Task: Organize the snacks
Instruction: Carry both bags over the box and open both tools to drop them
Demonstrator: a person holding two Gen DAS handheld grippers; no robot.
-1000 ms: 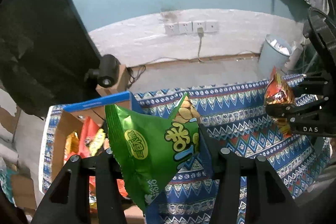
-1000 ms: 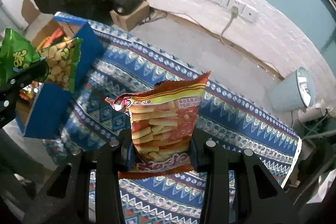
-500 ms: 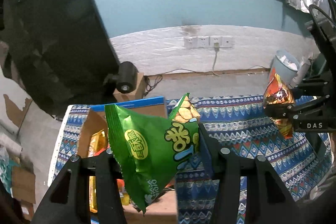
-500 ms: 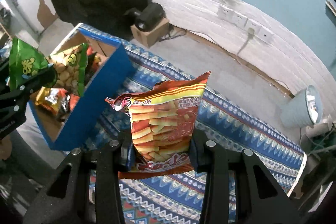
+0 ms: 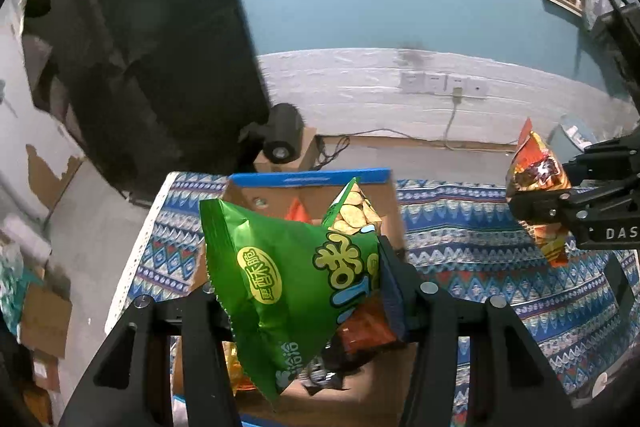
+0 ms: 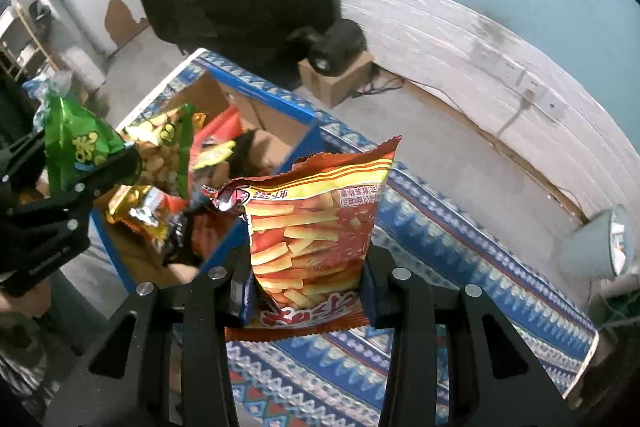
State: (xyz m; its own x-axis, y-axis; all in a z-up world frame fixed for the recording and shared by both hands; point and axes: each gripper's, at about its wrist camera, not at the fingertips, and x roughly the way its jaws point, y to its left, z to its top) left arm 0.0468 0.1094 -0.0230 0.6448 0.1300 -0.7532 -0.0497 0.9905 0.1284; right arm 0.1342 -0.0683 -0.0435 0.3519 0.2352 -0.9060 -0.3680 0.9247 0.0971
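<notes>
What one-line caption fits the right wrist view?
Right gripper clamps an orange snack bag above the patterned cloth, beside the blue-edged snack box.

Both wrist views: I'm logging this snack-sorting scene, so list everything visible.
green snack bag: one, green, clamped in left gripper above the box
orange snack bag: one, orange-red, clamped in right gripper over the cloth
cardboard box: one, blue outside and brown inside, on the table, holding assorted snack packets
patterned cloth: one, blue, covering the table
wall sockets: a row, white, back wall
bin: one, pale grey, on the floor
left gripper: one, black
right gripper: one, black
</notes>
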